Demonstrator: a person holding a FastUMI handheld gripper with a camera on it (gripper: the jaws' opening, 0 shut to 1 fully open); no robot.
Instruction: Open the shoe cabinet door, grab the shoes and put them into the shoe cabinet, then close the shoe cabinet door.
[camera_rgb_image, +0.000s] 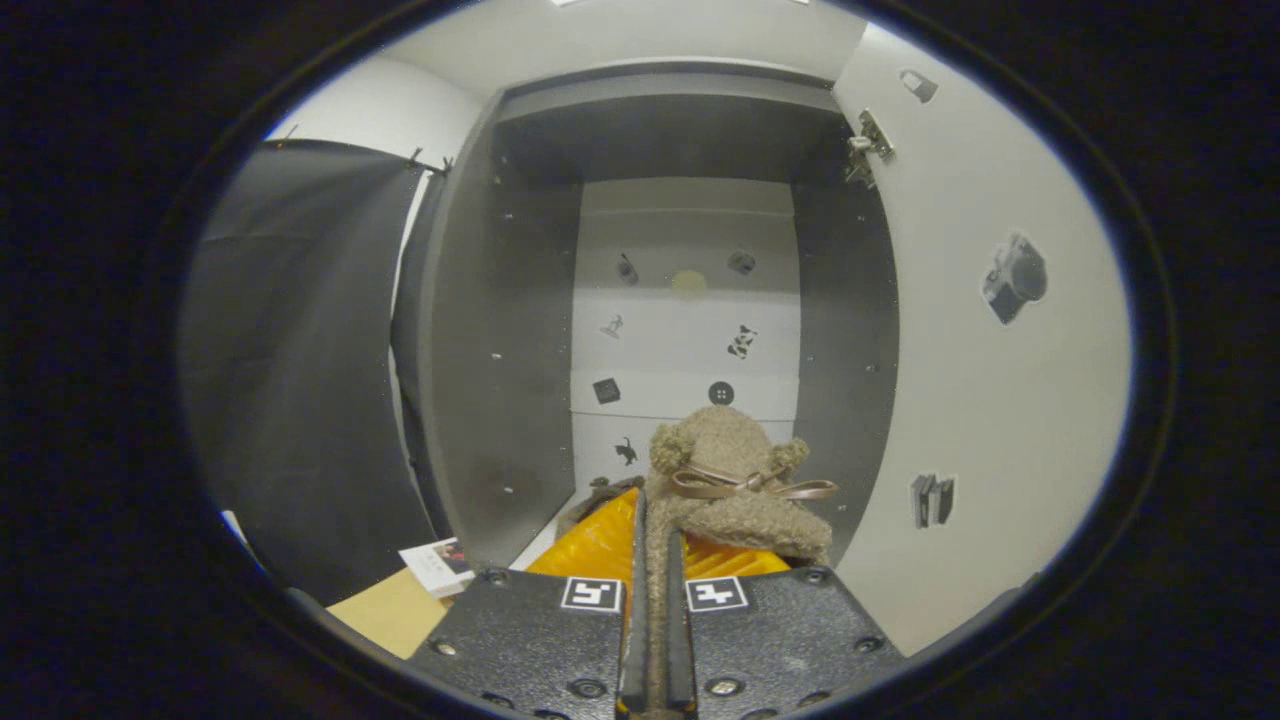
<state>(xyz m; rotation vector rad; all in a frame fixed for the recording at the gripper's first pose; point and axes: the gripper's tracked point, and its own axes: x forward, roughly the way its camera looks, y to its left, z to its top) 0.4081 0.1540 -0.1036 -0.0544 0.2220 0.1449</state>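
The gripper (655, 600) has its jaws nearly closed, both fingers pinching the edge of a fuzzy brown shoe (735, 480) with a ribbon bow, held just ahead of them. Beyond it the shoe cabinet (500, 330) stands open, its door (990, 400) swung wide to the right. This looks like the placing step; next, the shoe needs carrying inside, onto the cabinet floor, then releasing.

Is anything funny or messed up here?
Nothing looks broken or spilled. The gripper is shut on the fuzzy shoe, carrying it toward the open shoe cabinet; its door stands wide open beside it.
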